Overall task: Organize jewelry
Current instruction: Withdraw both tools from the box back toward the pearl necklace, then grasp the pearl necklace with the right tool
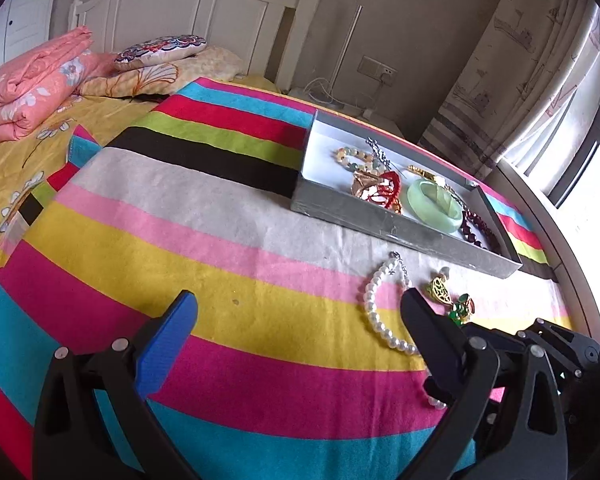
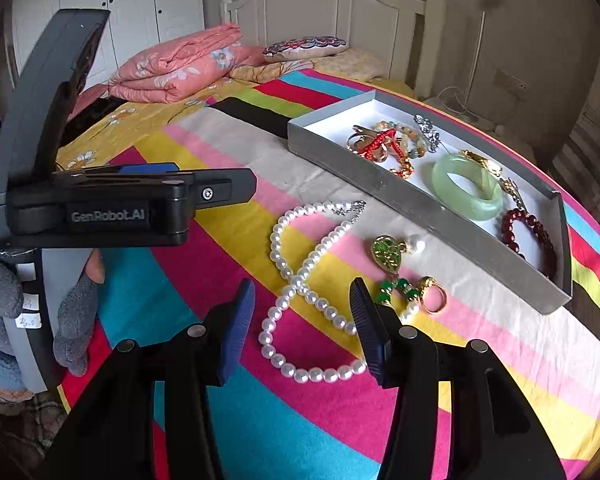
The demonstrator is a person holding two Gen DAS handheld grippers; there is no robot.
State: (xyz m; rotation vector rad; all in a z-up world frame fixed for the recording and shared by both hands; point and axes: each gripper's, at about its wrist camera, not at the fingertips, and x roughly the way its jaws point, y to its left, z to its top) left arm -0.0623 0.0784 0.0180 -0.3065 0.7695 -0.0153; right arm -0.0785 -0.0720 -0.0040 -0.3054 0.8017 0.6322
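Pearls (image 2: 300, 280) lie looped on the striped blanket (image 2: 228, 412) at lower centre of the right wrist view, between the spread, empty fingers of the right hand-held gripper (image 2: 302, 330). Just right of them sit a gold-green pendant (image 2: 387, 255) and a gold ring (image 2: 432, 294). At left, a gloved hand (image 2: 40, 312) holds the left hand-held gripper (image 1: 300, 308), its fingers also wide apart and empty. Farther back, at upper right, a grey tray (image 2: 440, 216) holds a jade bangle (image 2: 467, 187), dark red beads (image 2: 534, 236) and other pieces. Beyond is a folded pink quilt (image 2: 180, 66).
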